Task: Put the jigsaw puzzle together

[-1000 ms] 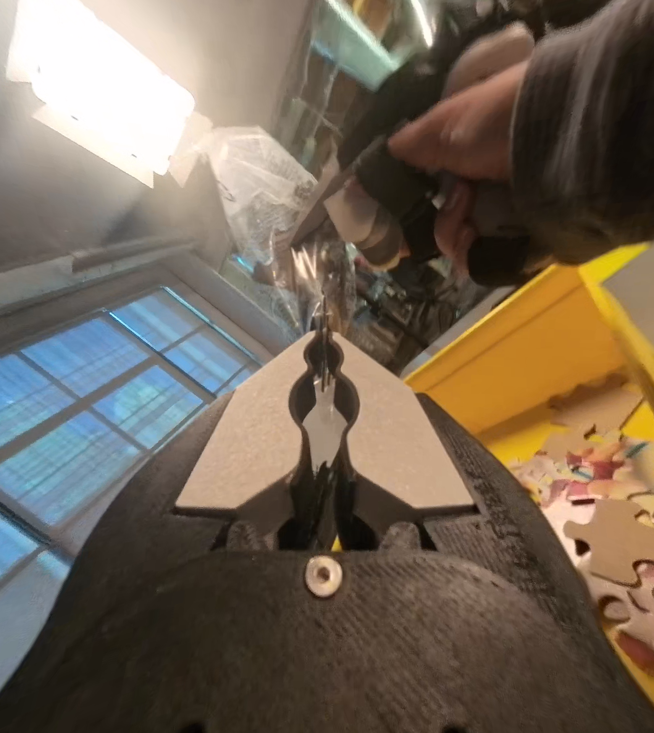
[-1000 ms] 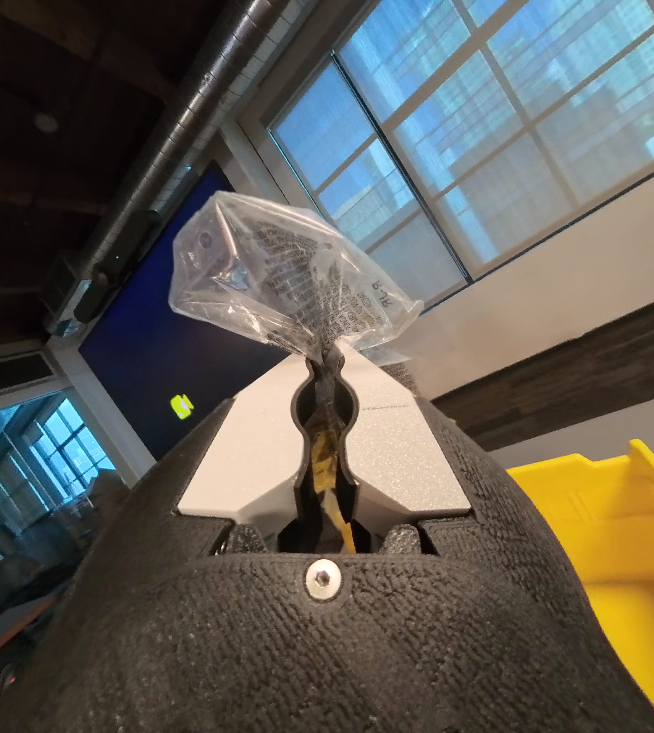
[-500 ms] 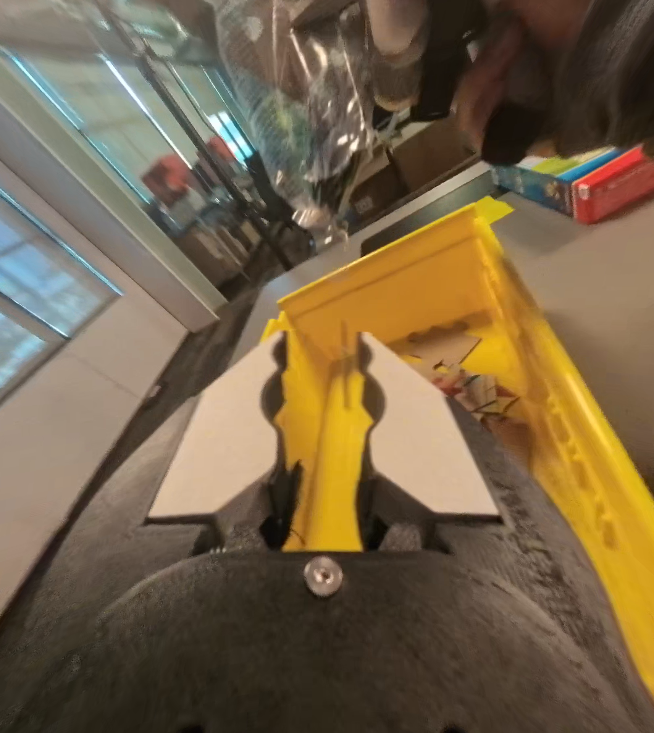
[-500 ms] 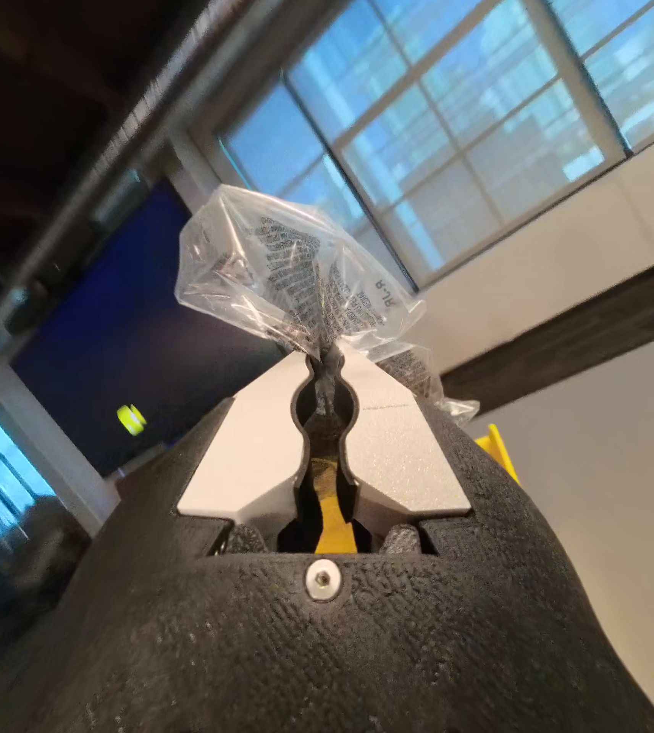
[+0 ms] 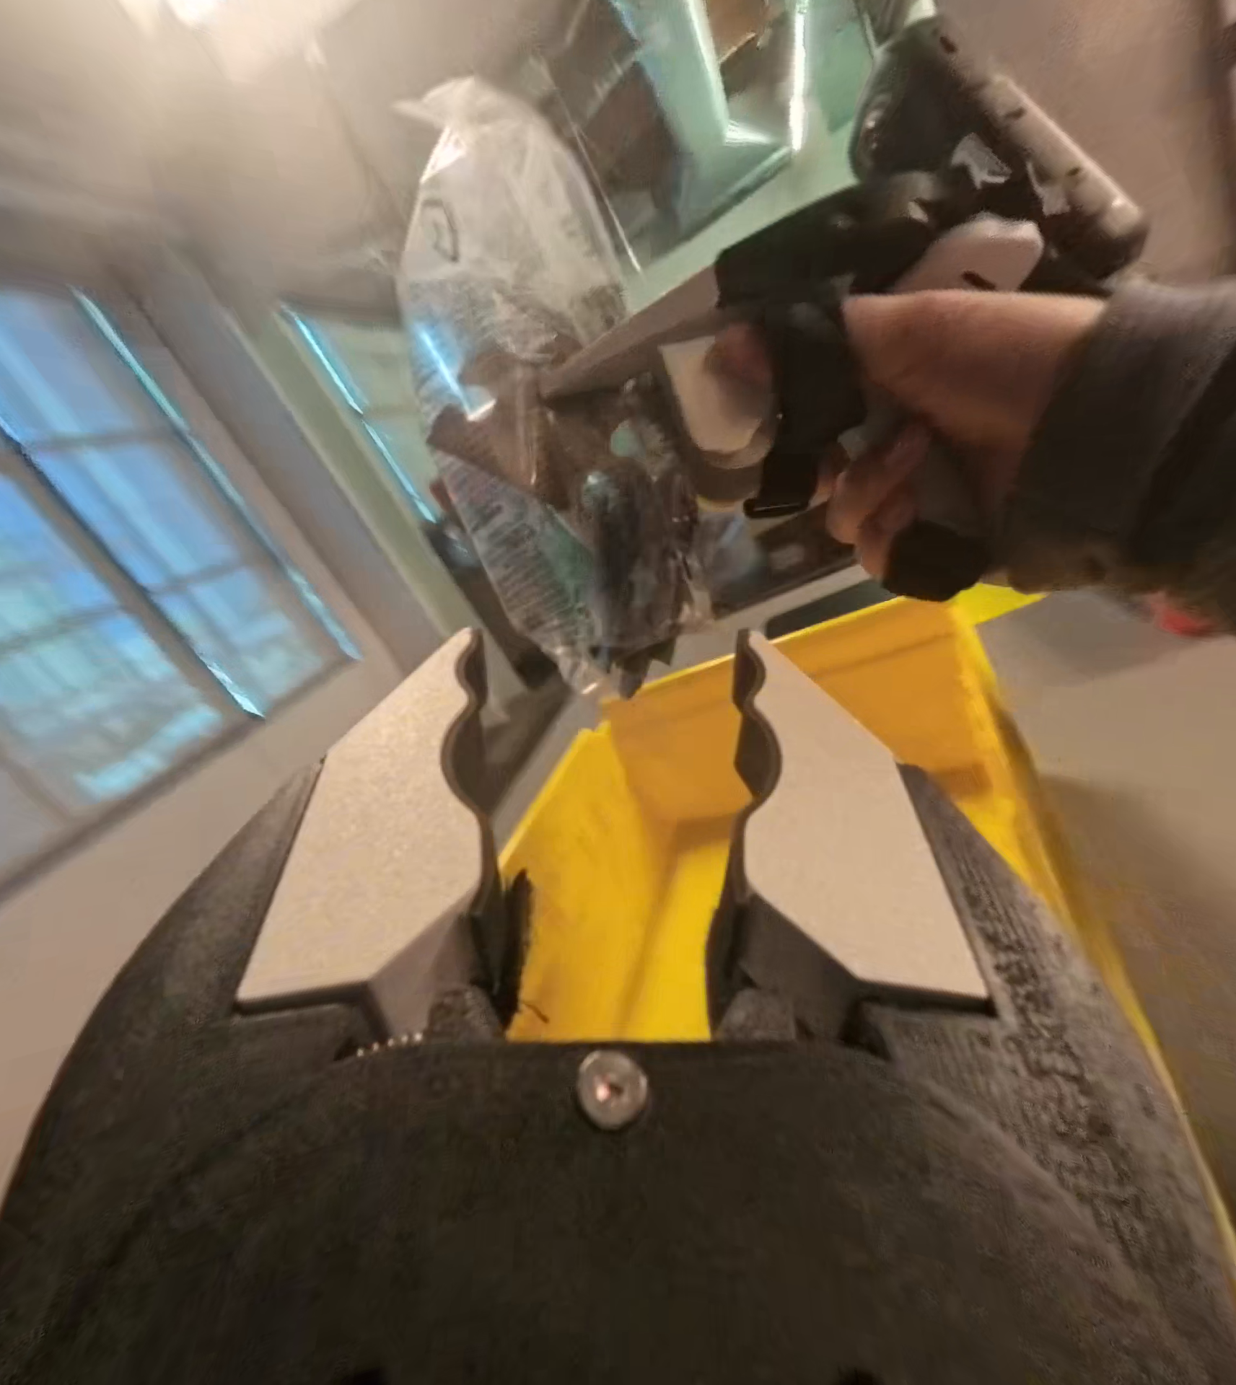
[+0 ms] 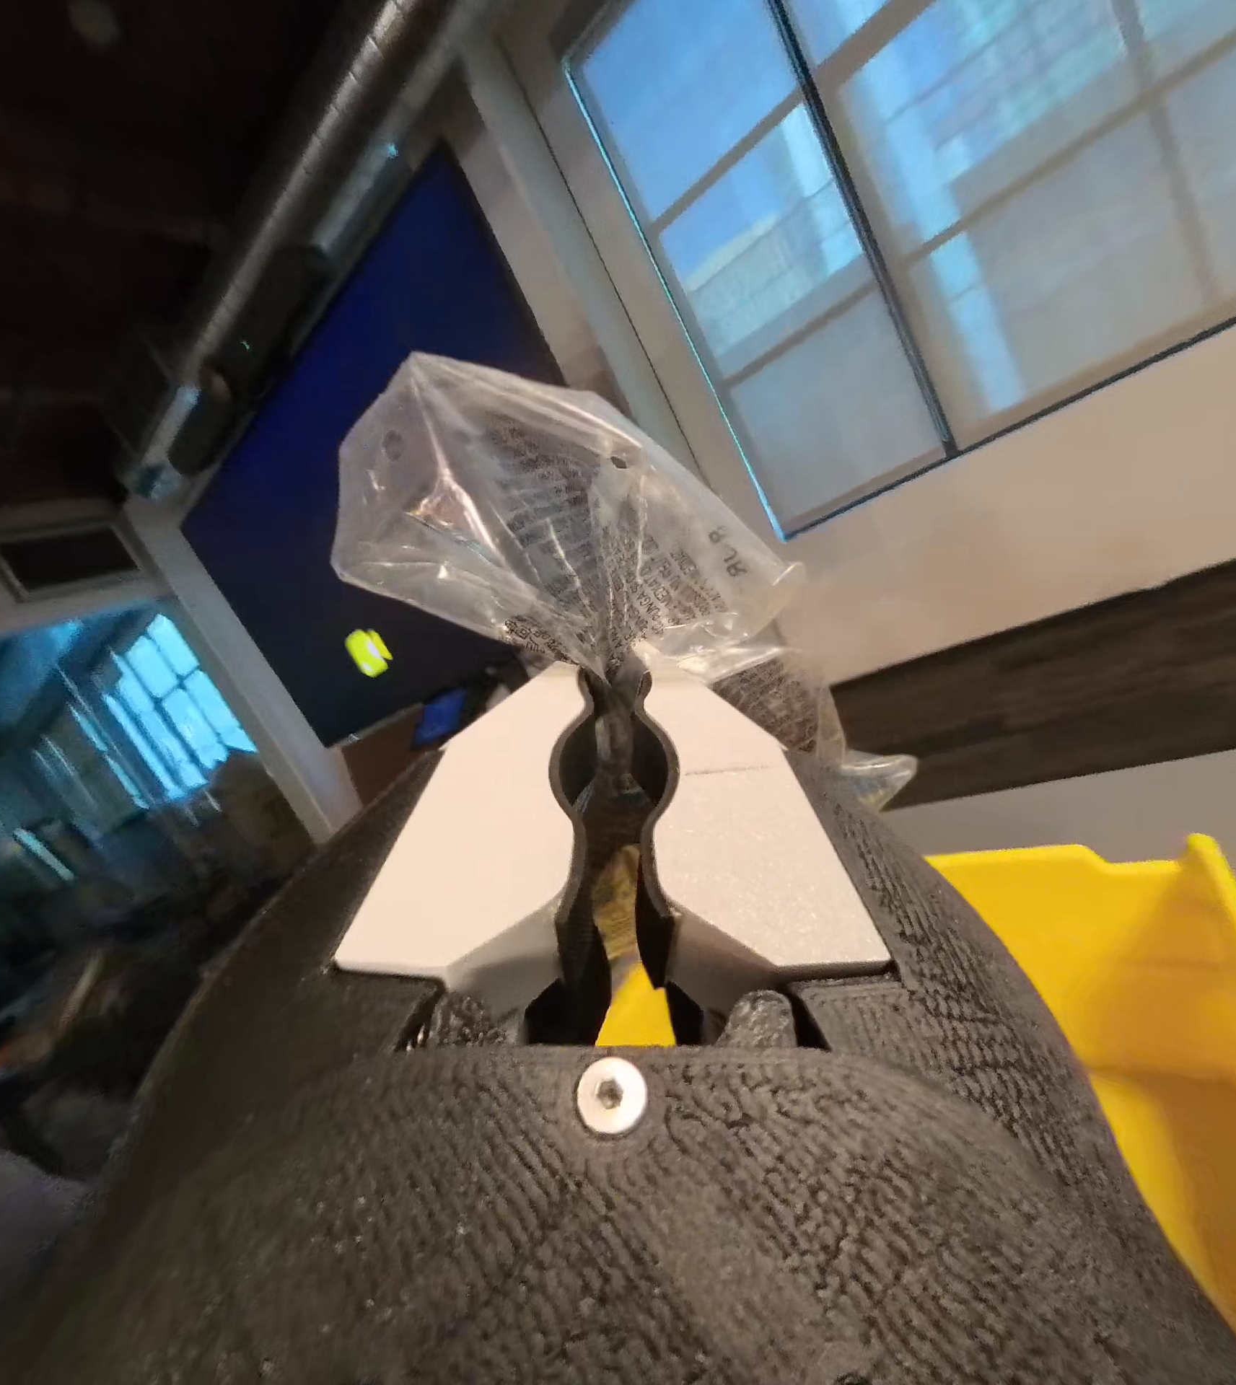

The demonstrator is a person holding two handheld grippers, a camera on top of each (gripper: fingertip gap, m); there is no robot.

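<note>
Clear crinkled plastic is what the right gripper (image 6: 615,678) is clenched on: its two pale fingers (image 6: 517,757) pinch a gathered neck of a transparent printed bag (image 6: 525,510), which fans out above the tips, and a loose fold spills over the right finger's outer edge. From the left wrist view the same bag (image 5: 547,420) hangs long-axis downward from that right gripper (image 5: 562,390), its lower corner pointing down toward the gap of the left gripper (image 5: 607,659). The left gripper is released, fingers (image 5: 405,787) spread wide, with the bag's tip just above and between the fingertips; blur keeps me from telling whether it touches either pad.

Below the open jaws lies a yellow bin (image 5: 630,862), its long axis running away from the camera; its far wall and right rim (image 5: 997,719) bound the space ahead, and the grey desk (image 5: 1162,862) lies open to the right of it. In the right wrist view the bin's yellow wall (image 6: 1124,1012) rises at lower right, close beside the gripper body.

A hand (image 5: 952,420) in a dark sleeve grips the right gripper's handle at upper right. Windows (image 5: 75,524) close the room on the left; windows (image 6: 974,225) and a dark blue screen (image 6: 375,450) stand behind the bag in the right wrist view.
</note>
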